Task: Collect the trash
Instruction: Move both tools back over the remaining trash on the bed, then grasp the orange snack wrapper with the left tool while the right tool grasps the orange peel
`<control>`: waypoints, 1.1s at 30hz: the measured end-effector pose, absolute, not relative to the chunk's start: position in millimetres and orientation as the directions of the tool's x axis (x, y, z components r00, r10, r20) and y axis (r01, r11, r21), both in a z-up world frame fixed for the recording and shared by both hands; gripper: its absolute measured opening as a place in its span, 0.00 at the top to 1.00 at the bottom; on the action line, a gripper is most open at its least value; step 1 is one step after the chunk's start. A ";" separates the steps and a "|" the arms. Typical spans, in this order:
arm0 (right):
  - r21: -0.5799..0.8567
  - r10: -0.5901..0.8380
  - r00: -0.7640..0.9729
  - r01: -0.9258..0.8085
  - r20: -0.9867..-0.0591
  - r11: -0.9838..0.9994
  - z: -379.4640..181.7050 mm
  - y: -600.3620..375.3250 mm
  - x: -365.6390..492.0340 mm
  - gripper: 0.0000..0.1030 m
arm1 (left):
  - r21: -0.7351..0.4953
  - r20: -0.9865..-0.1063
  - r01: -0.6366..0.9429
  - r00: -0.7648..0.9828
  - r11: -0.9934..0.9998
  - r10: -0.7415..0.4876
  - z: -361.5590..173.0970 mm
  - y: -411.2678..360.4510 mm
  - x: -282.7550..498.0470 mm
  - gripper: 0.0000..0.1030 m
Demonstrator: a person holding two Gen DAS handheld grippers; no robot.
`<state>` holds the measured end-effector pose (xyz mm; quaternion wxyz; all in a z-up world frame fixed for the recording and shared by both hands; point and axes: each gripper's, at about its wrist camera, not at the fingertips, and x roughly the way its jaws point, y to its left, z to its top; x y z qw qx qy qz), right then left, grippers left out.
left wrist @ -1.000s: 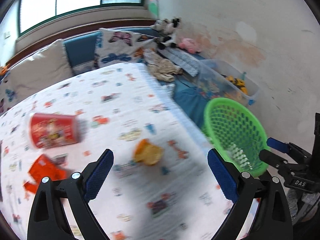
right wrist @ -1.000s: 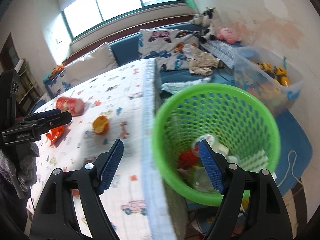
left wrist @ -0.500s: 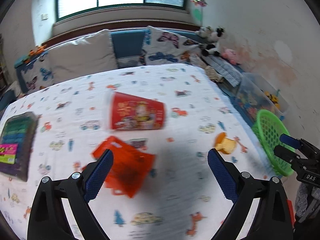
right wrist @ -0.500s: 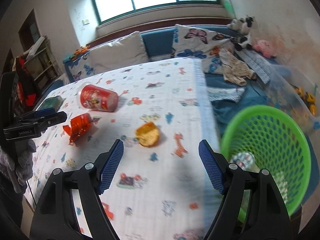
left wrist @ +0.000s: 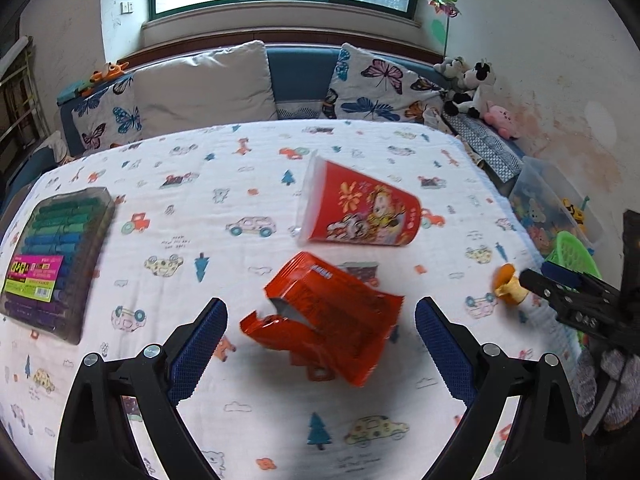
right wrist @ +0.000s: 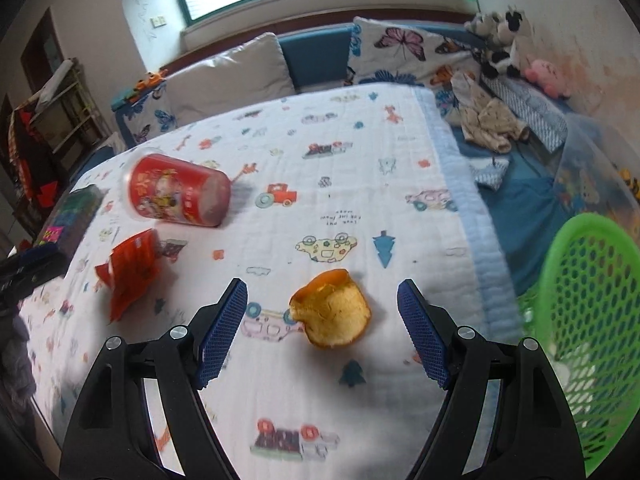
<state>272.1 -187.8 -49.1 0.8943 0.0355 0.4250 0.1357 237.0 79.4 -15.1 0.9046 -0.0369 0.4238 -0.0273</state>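
Observation:
A torn red snack wrapper [left wrist: 324,322] lies on the patterned tablecloth, just ahead of my left gripper [left wrist: 320,350], which stands open above it. Beyond the wrapper a red printed cup [left wrist: 360,208] lies on its side. My right gripper [right wrist: 322,326] is open over a piece of orange peel [right wrist: 332,312], its fingers to either side and apart from it. The same cup [right wrist: 176,190] and wrapper [right wrist: 128,270] show at the left in the right wrist view. The green mesh basket [right wrist: 592,320] stands off the table's right edge. The other gripper [left wrist: 568,300] reaches in beside the peel [left wrist: 506,284].
A box of coloured markers [left wrist: 52,256] lies at the table's left side. Behind the table runs a blue sofa with butterfly cushions [left wrist: 380,88] and plush toys [left wrist: 472,84]. A clear plastic toy bin [left wrist: 556,208] sits by the wall near the basket [left wrist: 572,254].
Both grippers swung left, away from the basket and over the table. The left now faces the red wrapper, the right the orange peel. Both stayed open.

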 end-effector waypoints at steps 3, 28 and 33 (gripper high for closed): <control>0.176 0.255 0.592 -0.188 -0.765 0.966 -60.6 -183.6 283.2 0.25 | -0.093 -0.772 0.022 0.630 0.995 -0.086 -23.4 84.7 237.7 0.11; 0.094 0.183 0.579 -0.181 -0.795 0.979 -77.1 -185.3 276.3 0.55 | -0.261 -0.819 -0.072 0.544 0.963 -0.181 -75.8 98.7 274.7 0.10; 0.109 0.197 0.586 -0.183 -0.786 0.977 -72.5 -191.2 270.2 0.55 | -0.260 -0.835 -0.116 0.526 0.959 -0.163 -77.9 98.8 285.5 0.10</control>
